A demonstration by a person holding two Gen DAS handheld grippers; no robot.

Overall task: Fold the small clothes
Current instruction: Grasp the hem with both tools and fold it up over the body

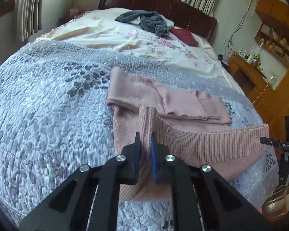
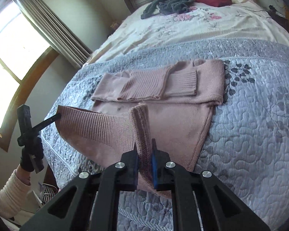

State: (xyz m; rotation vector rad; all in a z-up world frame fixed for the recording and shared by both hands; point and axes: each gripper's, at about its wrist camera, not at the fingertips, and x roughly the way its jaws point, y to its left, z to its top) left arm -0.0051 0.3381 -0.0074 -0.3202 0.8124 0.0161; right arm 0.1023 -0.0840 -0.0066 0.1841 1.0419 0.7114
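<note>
hem in both grips, the fold runs away from me

with the ribbed near hem pinched at two points, i have the pink knit sweater (image 1: 163, 104) lifted along its front edge while the rest of it lies flat on the grey-blue quilted bedspread (image 1: 48, 100). my left gripper (image 1: 144, 154) has its blue pads pressed onto a bunched ridge of the hem near the sweater's left corner; my right gripper (image 2: 145, 157) is clamped the same way on the hem toward the right corner. between them the hem hangs in a shallow sling, raised off the quilt.

what matters for the next move is direction. the sweater's body stretches straight away from both tools, toward the far end of the bed, and the two sleeves (image 2: 160, 85) are already laid across it at that far part, side to side. so the hem's long line runs left to right, square to my reach, and the target, the sleeve band, lies dead ahead and far. neither hand is nearer; i judge both should travel forward together, level, carrying the hem over onto the sleeves. if one leads, the fold will likely skew.
</note>
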